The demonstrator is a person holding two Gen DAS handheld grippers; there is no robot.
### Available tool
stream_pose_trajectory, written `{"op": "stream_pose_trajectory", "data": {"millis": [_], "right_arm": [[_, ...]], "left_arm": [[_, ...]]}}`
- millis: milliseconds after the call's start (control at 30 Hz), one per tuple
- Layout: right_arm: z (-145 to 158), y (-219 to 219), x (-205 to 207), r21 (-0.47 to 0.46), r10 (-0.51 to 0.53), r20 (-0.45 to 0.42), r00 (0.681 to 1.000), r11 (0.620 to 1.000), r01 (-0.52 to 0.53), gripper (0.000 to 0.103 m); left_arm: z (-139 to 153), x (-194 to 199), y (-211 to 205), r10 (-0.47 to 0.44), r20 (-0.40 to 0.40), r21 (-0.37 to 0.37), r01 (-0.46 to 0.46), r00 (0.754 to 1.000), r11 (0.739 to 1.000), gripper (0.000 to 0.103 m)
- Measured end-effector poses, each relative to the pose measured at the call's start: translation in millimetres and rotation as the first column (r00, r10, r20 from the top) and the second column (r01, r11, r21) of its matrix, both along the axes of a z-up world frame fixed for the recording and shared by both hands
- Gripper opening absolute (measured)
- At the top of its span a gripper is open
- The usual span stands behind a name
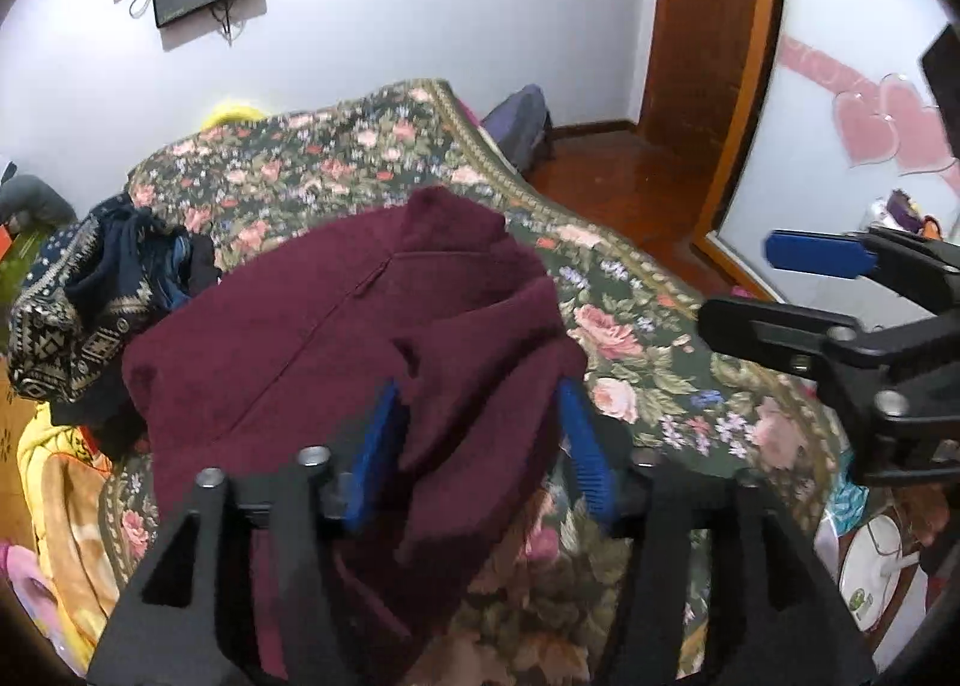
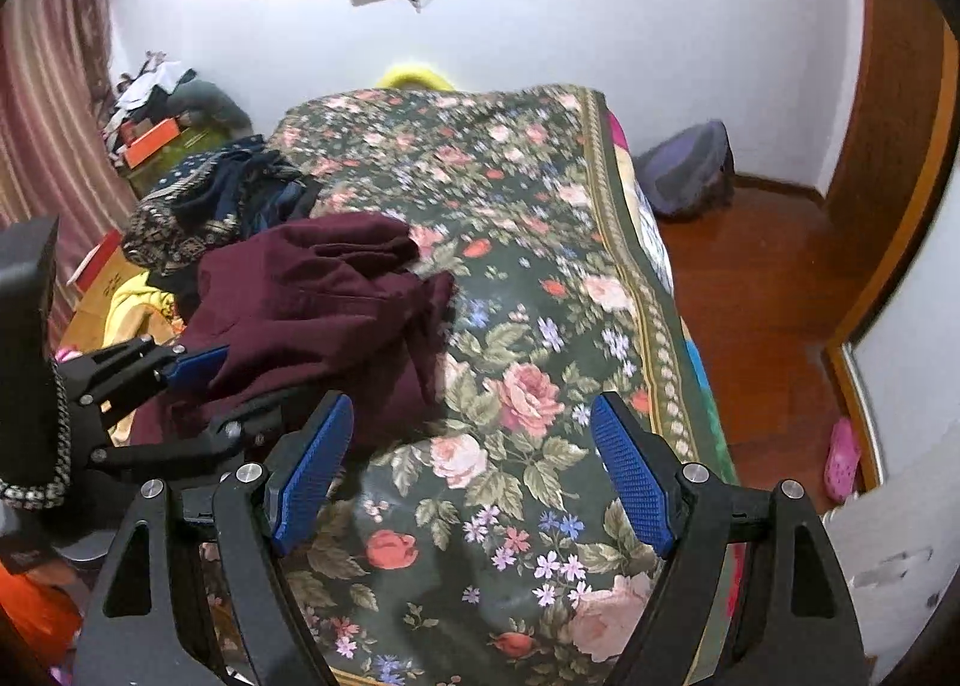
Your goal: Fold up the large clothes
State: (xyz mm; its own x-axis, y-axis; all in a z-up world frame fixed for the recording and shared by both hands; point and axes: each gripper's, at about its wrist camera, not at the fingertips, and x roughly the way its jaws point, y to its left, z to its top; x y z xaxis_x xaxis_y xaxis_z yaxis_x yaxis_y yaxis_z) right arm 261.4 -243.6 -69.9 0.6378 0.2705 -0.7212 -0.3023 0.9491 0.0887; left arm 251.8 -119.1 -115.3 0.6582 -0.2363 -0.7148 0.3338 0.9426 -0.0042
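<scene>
A dark navy patterned heap of clothes (image 1: 90,296) lies at the bed's left edge, just beside the crumpled maroon fleece garment (image 1: 336,338) on the green floral bedspread (image 1: 648,350). The left gripper (image 1: 480,446) stands partly open, a maroon fold between its blue pads, unpinched. The right gripper (image 2: 474,476) gapes wide, empty, above bare bedspread.

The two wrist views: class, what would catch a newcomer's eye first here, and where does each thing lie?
The maroon garment lies rumpled on the near left part of the bed, a fold of it between the blue pads of the left gripper. Under it spreads the floral bedspread, over the whole bed. The right gripper hangs open over bare bedspread, holding nothing.
</scene>
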Motion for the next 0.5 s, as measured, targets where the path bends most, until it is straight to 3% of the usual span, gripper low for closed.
{"op": "stream_pose_trajectory", "data": {"millis": [167, 300, 500], "right_arm": [[14, 16, -1, 0.006, 0.064, 0.025, 0.998, 0.998, -0.065, 0.079], [21, 36, 8, 0.007, 0.116, 0.032, 0.993, 0.993, -0.116, 0.079], [18, 70, 38, 0.025, 0.186, -0.009, 0.983, 0.982, -0.185, 0.079]], "left_arm": [[27, -17, 26, 0.044, 0.064, -0.007, -0.043, 0.997, 0.999, 0.073], [39, -18, 66, 0.108, 0.080, -0.036, -0.106, 0.991, 0.994, 0.073], [28, -1, 131, 0.241, 0.052, 0.000, -0.241, 0.969, 0.970, 0.073]]}}
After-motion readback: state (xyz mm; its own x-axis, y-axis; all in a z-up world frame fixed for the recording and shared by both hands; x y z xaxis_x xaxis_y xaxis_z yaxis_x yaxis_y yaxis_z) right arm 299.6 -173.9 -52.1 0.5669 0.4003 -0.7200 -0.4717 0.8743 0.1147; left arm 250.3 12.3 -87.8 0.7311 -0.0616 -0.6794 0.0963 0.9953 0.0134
